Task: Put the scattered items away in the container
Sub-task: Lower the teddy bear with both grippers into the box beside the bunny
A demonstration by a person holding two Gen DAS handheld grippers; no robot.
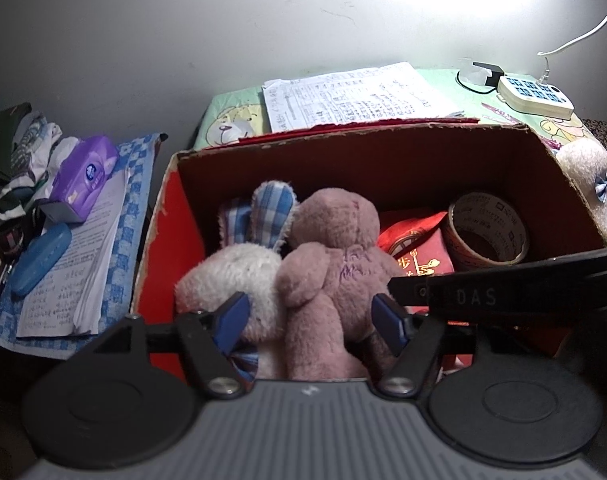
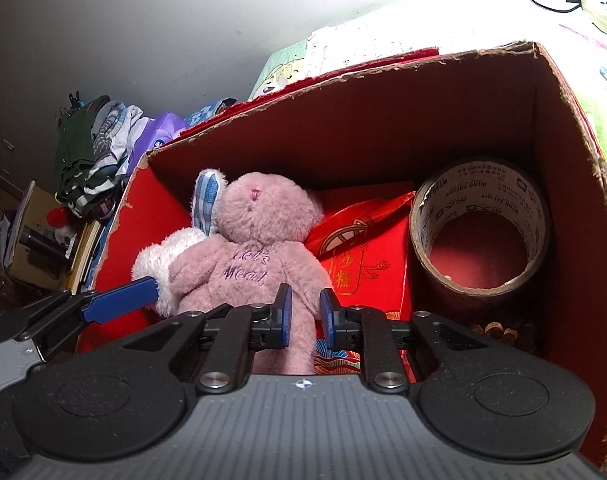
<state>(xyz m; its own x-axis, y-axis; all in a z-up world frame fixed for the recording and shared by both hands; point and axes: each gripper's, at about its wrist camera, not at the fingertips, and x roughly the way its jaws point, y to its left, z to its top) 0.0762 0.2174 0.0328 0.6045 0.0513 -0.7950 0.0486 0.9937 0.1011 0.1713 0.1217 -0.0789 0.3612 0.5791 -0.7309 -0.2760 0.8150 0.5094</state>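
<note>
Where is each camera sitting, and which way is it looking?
Left wrist: rides the left gripper, looking forward and down into the red cardboard box; its wide-apart blue-padded fingers straddle the two plush toys, and the right gripper's black arm crosses at right.
Right wrist: rides the right gripper, looking into the box; its fingers pinch the pink plush bear's leg, and a left finger shows at left.
Shared: box, bear, white plush rabbit, brown tape roll.
</note>
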